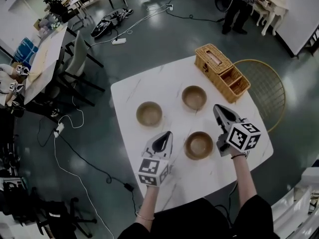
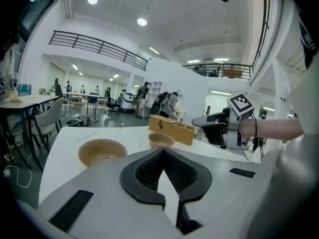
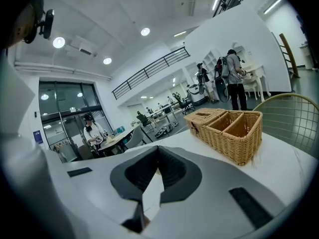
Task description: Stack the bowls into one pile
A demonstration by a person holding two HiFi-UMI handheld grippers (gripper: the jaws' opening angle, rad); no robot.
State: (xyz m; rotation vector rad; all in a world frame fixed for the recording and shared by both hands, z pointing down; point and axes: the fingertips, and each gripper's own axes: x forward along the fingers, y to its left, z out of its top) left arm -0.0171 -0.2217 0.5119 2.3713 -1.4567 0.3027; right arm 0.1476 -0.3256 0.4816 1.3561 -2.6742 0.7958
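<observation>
Three tan bowls stand apart on the white table (image 1: 129, 96): one at the left (image 1: 149, 113), one farther back (image 1: 194, 97), and a near one (image 1: 199, 145). My left gripper (image 1: 168, 133) hovers just left of the near bowl, shut and empty. The right gripper (image 1: 216, 106) hovers to that bowl's right, between it and the far bowl, also shut with nothing in it. In the left gripper view, the left bowl (image 2: 102, 152) and the far bowl (image 2: 161, 140) lie beyond the closed left gripper (image 2: 162, 151). The right gripper view shows its closed tips (image 3: 158, 148) and no bowl.
A wicker basket (image 1: 222, 72) with compartments sits at the table's far right corner, seen close in the right gripper view (image 3: 229, 131). A gold wire chair (image 1: 264, 88) stands beside it. Cables run over the floor on the left, and a person stands far back.
</observation>
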